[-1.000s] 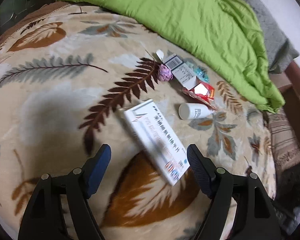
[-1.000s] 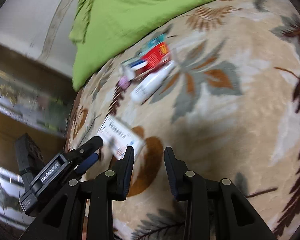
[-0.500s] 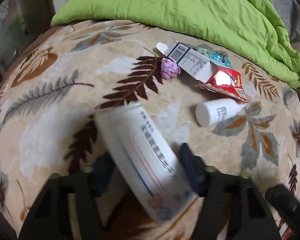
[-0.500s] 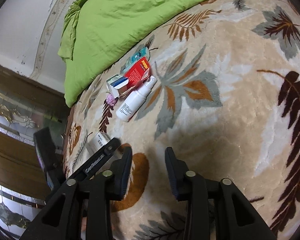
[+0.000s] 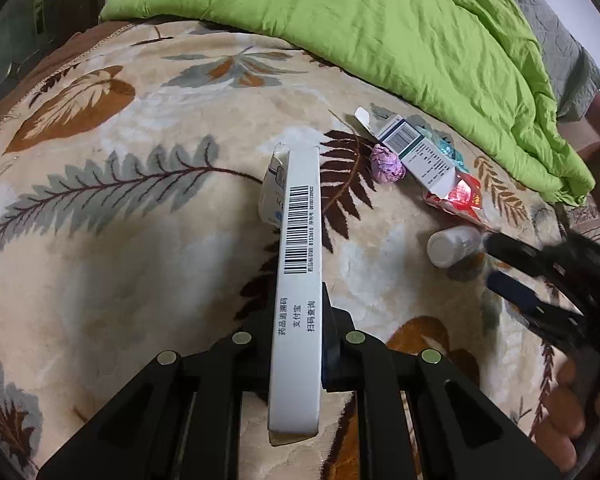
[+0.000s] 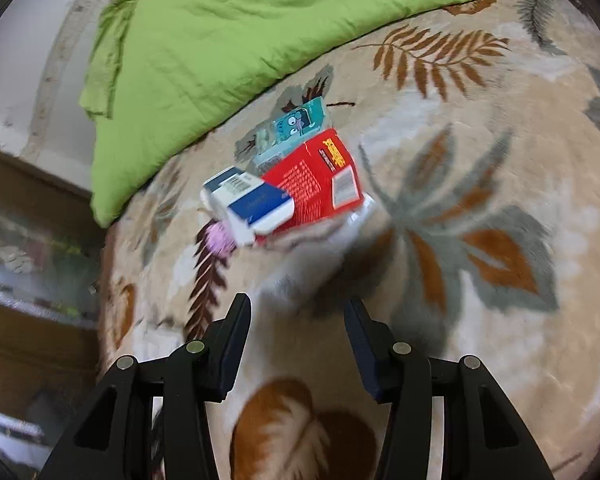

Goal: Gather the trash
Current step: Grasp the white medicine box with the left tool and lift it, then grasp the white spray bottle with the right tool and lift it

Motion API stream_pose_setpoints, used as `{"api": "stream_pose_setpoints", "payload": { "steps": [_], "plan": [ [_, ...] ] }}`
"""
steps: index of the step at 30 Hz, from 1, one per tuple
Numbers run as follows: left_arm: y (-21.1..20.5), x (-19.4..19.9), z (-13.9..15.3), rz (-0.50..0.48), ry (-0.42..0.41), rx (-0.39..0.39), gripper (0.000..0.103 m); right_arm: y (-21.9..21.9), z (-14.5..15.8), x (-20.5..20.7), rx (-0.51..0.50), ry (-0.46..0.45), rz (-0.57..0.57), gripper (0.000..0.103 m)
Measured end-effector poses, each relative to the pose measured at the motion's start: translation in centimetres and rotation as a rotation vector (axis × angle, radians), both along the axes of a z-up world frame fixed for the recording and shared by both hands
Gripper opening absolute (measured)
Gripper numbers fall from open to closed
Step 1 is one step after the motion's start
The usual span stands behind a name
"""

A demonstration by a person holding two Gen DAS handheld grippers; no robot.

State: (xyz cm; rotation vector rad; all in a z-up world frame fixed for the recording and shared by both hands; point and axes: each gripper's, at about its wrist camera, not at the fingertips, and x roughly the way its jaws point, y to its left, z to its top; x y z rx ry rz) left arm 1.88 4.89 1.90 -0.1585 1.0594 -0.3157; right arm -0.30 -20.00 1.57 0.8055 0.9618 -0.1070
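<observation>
The left gripper [image 5: 298, 320] has just been closing and is pinching the long white box [image 5: 298, 280] edge-up at lower centre. The right gripper [image 6: 298, 320] has just been opening, spread and empty, pointing at the blurred white bottle [image 6: 320, 256] mid-frame on the bed [image 6: 500, 320].

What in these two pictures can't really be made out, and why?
- White bottle: in the right wrist view motion blur smears it; its label is unreadable.
- Long white box: the left gripper, just closed on it, shows only its barcode edge in the left wrist view; the broad faces are turned away.
- Red packet: in the left wrist view glare and the small carton cover its print.
- Right gripper: blurred in that view.
</observation>
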Motion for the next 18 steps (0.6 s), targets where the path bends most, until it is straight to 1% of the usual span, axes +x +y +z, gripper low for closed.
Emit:
{"api": "stream_pose_setpoints", "payload": {
  "steps": [3, 4, 6, 7, 9, 12, 14, 17, 18],
  "plan": [
    [0.3, 0.3, -0.4, 0.000, 0.019, -0.012, 0.013, 0.5, -0.8, 2.2, -0.051, 0.042, -0.033, 0.053],
    [0.5, 0.5, -0.6, 0.002, 0.031, -0.027, 0.013, 0.6, -1.1, 2.7, -0.071, 0.057, -0.052, 0.053],
    [0.9, 0.9, -0.7, 0.010, 0.047, -0.058, 0.013, 0.6, -1.7, 3.5, -0.082, 0.078, -0.077, 0.053],
    [1.0, 1.0, -0.8, 0.010, 0.047, -0.063, 0.013, 0.7, -1.7, 3.6, -0.097, 0.085, -0.080, 0.047],
    [1.2, 1.1, -0.8, 0.008, 0.048, -0.074, 0.013, 0.9, -1.4, 3.6, -0.120, 0.080, -0.065, 0.043],
    [1.4, 1.1, -0.7, 0.010, 0.048, -0.096, 0.013, 1.0, -0.8, 2.0, -0.137, 0.074, -0.031, 0.038],
    [1.5, 0.9, -0.5, 0.010, 0.038, -0.108, 0.013, 1.4, -0.2, -0.1, -0.180, 0.060, 0.005, 0.035],
    [1.6, 0.3, 0.1, -0.009, 0.020, -0.141, 0.013, 2.1, 0.1, -3.2, -0.200, 0.037, 0.037, 0.035],
    [1.6, -0.2, 0.3, -0.024, 0.018, -0.166, 0.013, 2.4, 0.1, -4.2, -0.215, 0.030, 0.047, 0.035]
  ]
}}
